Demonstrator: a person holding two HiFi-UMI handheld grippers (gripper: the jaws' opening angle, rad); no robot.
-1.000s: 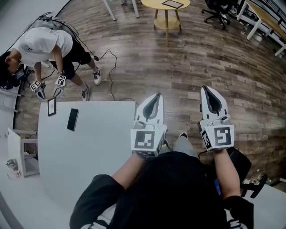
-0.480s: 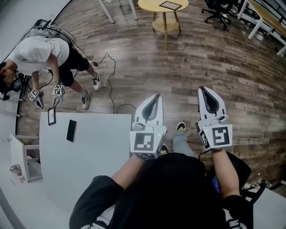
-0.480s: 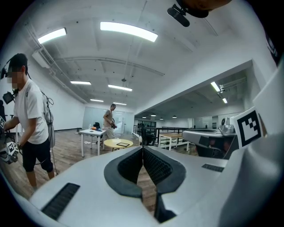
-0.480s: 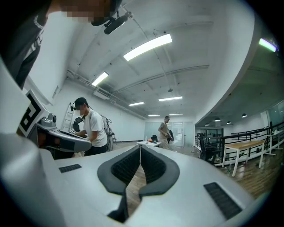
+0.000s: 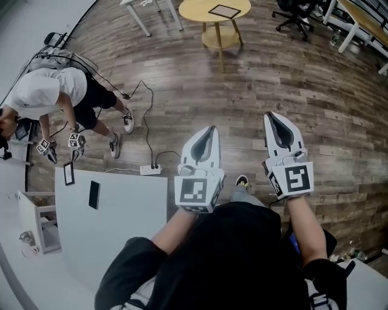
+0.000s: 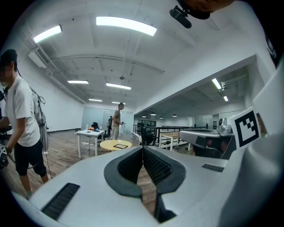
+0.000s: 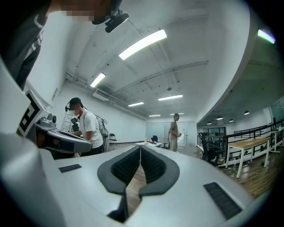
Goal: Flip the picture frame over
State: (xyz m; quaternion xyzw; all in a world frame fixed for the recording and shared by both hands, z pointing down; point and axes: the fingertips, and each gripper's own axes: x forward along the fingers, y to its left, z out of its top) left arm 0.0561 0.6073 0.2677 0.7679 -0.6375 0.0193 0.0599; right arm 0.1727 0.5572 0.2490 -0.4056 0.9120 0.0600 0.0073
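Two grippers are held out side by side above the wood-plank floor (image 5: 303, 85), both well short of the round yellow table (image 5: 209, 13) and pointing roughly toward it. The left gripper (image 5: 210, 131) has its jaws together, the ribbed pads meeting at the tip with nothing between them. The right gripper (image 5: 271, 117) is the same: jaws pressed together and empty. Only floorboards show through the gap behind each pair of pads.

The picture frame (image 5: 224, 10) lies flat on the round yellow table, toward the side away from the grippers. It is a dark-edged rectangle, and which face is up cannot be told.

Just beside the round yellow table stand the legs of a white desk (image 5: 142, 12). On its other side are a black office chair (image 5: 294, 15) and more pale desks (image 5: 357, 24) along the room's edge.

Far from the round yellow table, off to the left of the grippers, is a white worktop (image 5: 121, 224) with a black slab (image 5: 94, 195) and a small framed card (image 5: 68, 173) lying on it. A person in a white shirt (image 5: 51, 88) bends over its far edge. A cable (image 5: 145, 121) runs across the boards to a power strip (image 5: 148, 170) between the worktop and the round yellow table.

Overhead, the gripper views show a white ceiling with long strip lights (image 6: 126, 24).
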